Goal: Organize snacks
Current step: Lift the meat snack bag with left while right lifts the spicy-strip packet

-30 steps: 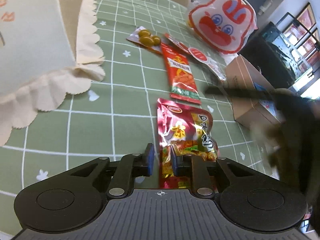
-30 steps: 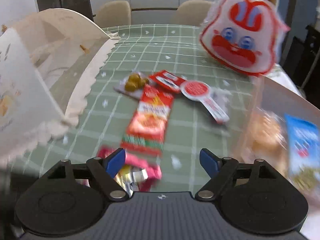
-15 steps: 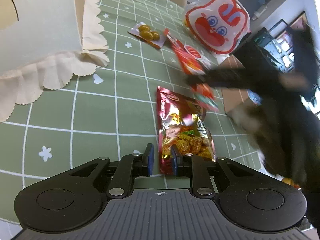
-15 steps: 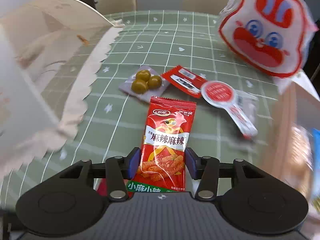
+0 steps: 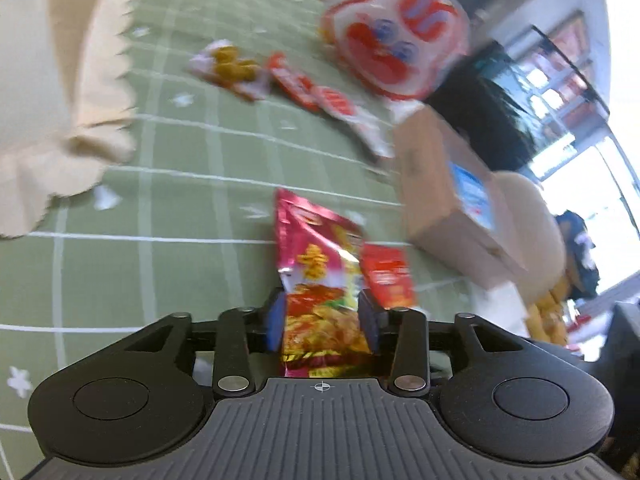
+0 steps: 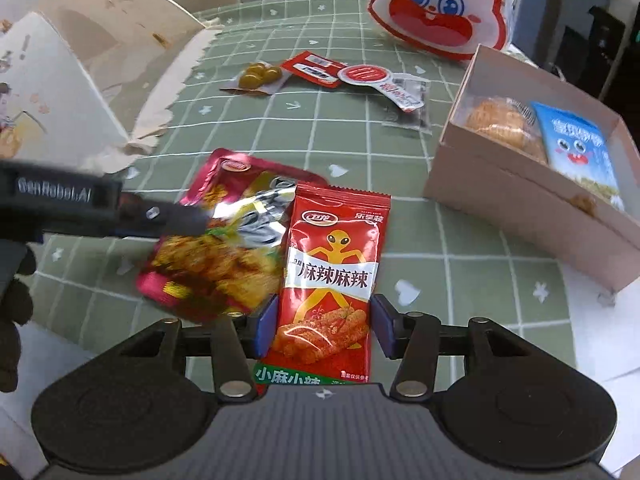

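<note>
The green checked cloth on the counter (image 6: 472, 248) leaves its widest open stretch in the middle, between the pale scalloped-edge paper bag (image 6: 60, 92) on the left and the pink cardboard box (image 6: 520, 196) on the right. At the near right corner the cloth ends and a strip of bare white counter shows just below the box.

In the near middle two snack packets lie side by side. The right hand-held gripper (image 6: 324, 326) is closed on the red spicy-strip packet (image 6: 334, 264), its blue pads against both long edges, the packet pointing away along the fingers. Just left of it, edges touching or overlapping, is the shiny magenta packet (image 6: 212, 256). The left hand-held gripper (image 5: 322, 320) has that magenta packet (image 5: 316, 276) between its fingers; its jaws are opening, and the blurred left wrist view does not show whether the pads still press on it. In the right wrist view this gripper reaches in from the left as a dark bar across the magenta packet, with a black-gloved hand (image 6: 12, 308) behind it at the left edge.

Farther off, a loose row of small items crosses the middle of the cloth: a clear pack of green olives (image 6: 258, 76), a small red sachet (image 6: 314, 68), and a red round-headed sachet (image 6: 380, 80) with a clear wrapper beside it. Beyond them at the far right stands a white and red rabbit-face bag (image 6: 440, 4), close behind the box.

The box is open-topped and holds a round golden pastry (image 6: 500, 124) and a blue packet (image 6: 580, 152), side by side. The paper bag's mouth faces right; its contents cannot be made out.
</note>
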A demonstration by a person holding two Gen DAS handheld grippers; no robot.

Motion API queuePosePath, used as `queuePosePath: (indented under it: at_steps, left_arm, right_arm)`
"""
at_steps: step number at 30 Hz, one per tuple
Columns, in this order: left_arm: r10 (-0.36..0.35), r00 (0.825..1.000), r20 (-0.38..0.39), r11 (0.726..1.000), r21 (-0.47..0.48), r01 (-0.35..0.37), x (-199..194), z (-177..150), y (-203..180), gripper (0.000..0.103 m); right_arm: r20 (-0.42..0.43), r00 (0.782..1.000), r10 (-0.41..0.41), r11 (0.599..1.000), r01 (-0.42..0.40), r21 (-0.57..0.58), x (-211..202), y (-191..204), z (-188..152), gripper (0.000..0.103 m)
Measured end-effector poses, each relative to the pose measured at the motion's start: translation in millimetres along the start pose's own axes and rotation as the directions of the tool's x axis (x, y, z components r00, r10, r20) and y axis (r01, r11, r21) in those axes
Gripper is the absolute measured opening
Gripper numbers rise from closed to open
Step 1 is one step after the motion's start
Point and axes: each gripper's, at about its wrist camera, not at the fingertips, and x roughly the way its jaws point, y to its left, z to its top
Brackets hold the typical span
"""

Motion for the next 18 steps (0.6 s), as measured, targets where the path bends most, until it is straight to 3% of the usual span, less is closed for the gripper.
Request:
queuePosePath:
  at_steps: [3,6,12,15,18]
  left_arm:
    - [-0.047,0.999,-0.008,0.997,0.066,0.047,-10.3,-4.5,-27.5,0.045]
    - [-0.081,0.997,0.002,0.995,0.050,0.081,-12.0,-4.1,-35.1,0.045]
    - [0.022,0.999,-0.042,1.000,0.023,-0.022,34.4,6.6,-21.3,0.049]
    - [0.026,1.000,-0.010,0.999,0.043,-0.026,42.0,9.2,-22.3,0.046]
    - [0.023,1.000,-0.004,0.998,0.051,-0.023,45.8,12.2,-21.1,0.046]
  right_arm:
    - [0.009,1.000,0.013,1.000,-0.013,-0.001,-6.2,-0.2,-7.1,0.050]
    - [0.017,0.999,0.030,0.999,-0.031,0.027,-8.7,-6.4,-10.6,0.050]
    - [0.023,0.999,0.035,0.999,-0.035,0.005,-11.5,-3.0,-19.3,0.050]
    - [0.041,0.999,0.020,1.000,-0.020,0.001,-17.9,-4.8,-19.7,0.050]
    - [0.077,0.995,-0.067,0.997,0.064,0.042,-20.6,-19.3,-10.3,0.049]
